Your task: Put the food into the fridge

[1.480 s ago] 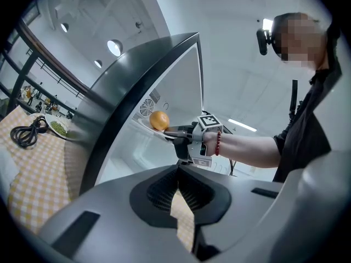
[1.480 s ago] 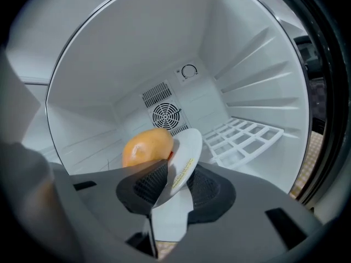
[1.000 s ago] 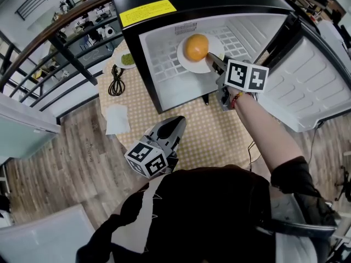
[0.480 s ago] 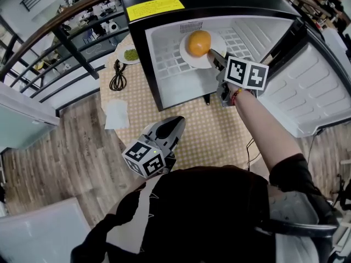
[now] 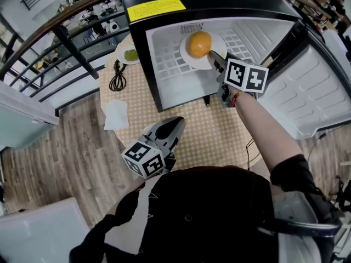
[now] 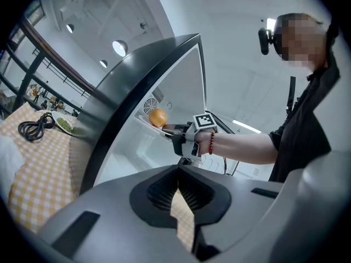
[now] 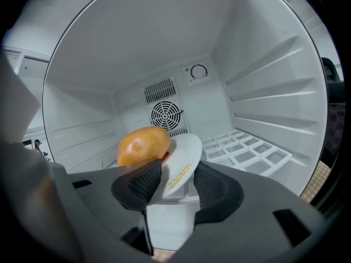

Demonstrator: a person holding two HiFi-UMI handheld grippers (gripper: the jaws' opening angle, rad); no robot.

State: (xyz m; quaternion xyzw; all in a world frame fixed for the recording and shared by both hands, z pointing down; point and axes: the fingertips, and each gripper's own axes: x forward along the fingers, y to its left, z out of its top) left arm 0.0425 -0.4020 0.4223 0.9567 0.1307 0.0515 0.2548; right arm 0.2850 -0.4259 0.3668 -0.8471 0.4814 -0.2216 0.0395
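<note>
Right gripper (image 7: 176,182) opening inside the fridge (image 7: 263,147), rim of the plate (image 7: 184,158) with the orange (image 7: 142,145) between its jaws. Left gripper (image 6: 178,188) closed tight, empty.

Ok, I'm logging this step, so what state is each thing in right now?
Fridge door: swung open.
White plate: inside the fridge, orange food on it, rim between the right gripper jaws.
Right gripper: jaws opening, not pressing the plate.
Left gripper: shut, empty, outside the fridge.
Green-food plate: on the table, not yet in the fridge.
</note>
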